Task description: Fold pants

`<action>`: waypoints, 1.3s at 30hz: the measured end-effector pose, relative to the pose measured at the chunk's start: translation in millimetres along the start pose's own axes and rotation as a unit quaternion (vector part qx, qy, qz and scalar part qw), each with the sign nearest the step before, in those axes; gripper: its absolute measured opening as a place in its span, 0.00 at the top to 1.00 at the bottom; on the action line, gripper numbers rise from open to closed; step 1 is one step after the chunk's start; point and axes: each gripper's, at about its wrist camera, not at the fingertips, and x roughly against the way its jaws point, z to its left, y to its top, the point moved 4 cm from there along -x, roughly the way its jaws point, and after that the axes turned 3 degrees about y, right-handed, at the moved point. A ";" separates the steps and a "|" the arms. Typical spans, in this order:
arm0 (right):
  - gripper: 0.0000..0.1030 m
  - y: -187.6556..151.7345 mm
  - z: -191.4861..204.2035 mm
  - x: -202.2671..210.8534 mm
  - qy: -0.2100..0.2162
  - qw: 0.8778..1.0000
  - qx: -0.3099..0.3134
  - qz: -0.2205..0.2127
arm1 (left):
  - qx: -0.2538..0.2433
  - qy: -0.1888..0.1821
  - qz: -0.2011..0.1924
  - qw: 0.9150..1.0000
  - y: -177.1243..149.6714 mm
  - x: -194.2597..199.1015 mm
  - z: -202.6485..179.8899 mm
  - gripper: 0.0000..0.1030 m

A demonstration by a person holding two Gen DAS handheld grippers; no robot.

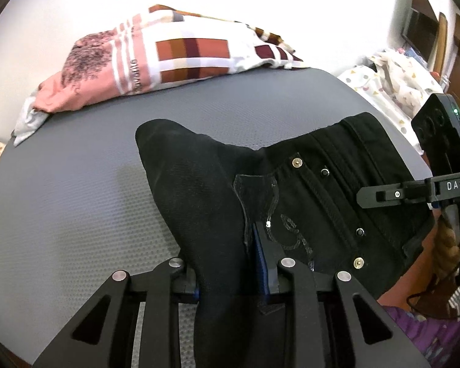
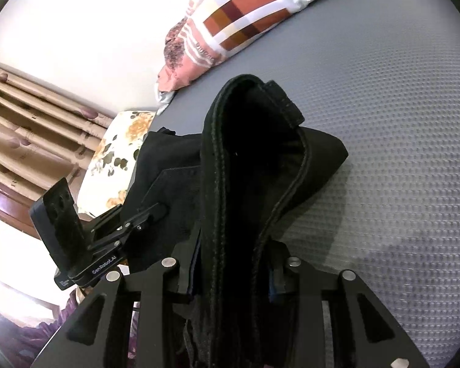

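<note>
Black pants [image 1: 306, 190] with metal rivets and a sequin pocket pattern are held up over a grey textured mat [image 1: 76, 184]. My left gripper [image 1: 226, 263] is shut on a fold of the pants beside the pocket. My right gripper [image 2: 233, 263] is shut on the thick stitched waistband of the pants [image 2: 248, 159], which rises between its fingers. The right gripper also shows at the right edge of the left wrist view [image 1: 413, 193], and the left gripper shows at the left of the right wrist view [image 2: 113, 236].
A pile of pink and checked cloth [image 1: 156, 58] lies at the far edge of the mat. A white patterned cloth [image 1: 392, 86] sits at the far right. A floral cushion [image 2: 116, 156] and curtains [image 2: 30, 122] are beyond the mat.
</note>
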 end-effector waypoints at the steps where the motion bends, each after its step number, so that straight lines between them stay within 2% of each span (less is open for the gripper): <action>1: 0.70 -0.1 3.4 -3.3 0.001 1.000 0.002 0.001 | 0.002 0.003 -0.001 1.000 -0.7 2.2 2.8 0.74; 20: 0.70 10.5 61.2 -59.4 0.028 0.999 0.034 0.022 | 0.031 0.056 -0.032 0.997 -3.9 36.4 69.1 0.74; 39: 0.70 39.9 104.0 -122.8 0.047 0.995 0.071 0.052 | 0.066 0.103 -0.053 0.991 10.6 40.4 143.9 0.74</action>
